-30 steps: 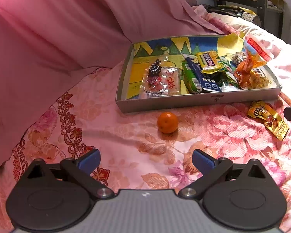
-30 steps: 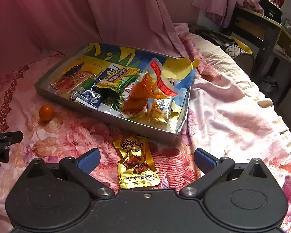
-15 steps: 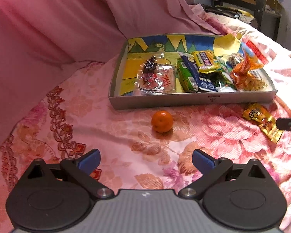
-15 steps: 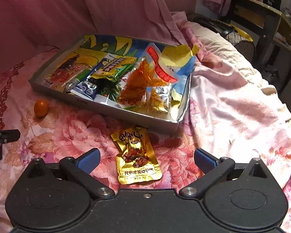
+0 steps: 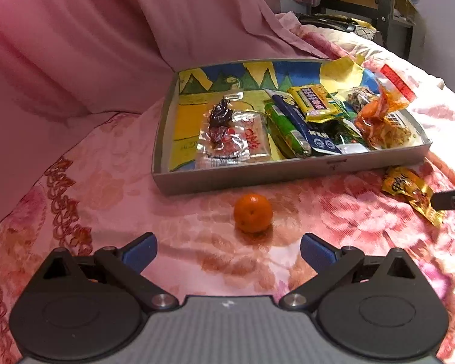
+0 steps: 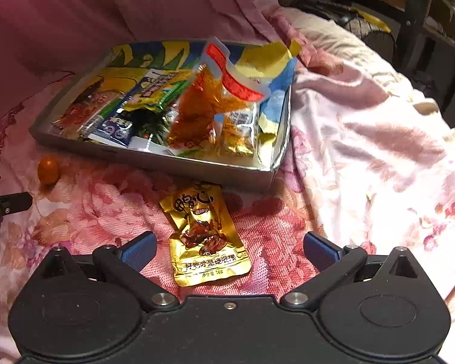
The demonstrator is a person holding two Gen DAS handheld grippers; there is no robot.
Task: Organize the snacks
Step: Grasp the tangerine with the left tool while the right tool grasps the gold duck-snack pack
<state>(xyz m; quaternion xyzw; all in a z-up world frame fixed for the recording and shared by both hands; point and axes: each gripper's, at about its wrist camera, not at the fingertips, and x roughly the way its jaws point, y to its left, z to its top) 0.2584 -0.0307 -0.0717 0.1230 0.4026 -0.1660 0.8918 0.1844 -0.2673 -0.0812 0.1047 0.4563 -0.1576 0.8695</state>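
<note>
The left gripper (image 5: 227,250) is held with its blue-tipped fingers (image 5: 138,251) spread wide apart and nothing between them, just above a floral blanket (image 5: 182,233). A small orange (image 5: 253,212) is seen on the blanket just ahead of the gap, near the front wall of a shallow tray (image 5: 288,171). The right gripper (image 6: 229,250) is likewise held wide apart and empty, and a gold packet (image 6: 204,233) is seen lying flat on the blanket, its near end between the fingers (image 6: 318,250), untouched. The packet's far end is laid close to the tray wall. Inside the tray, snack packets (image 6: 203,112) are piled toward the right side.
</note>
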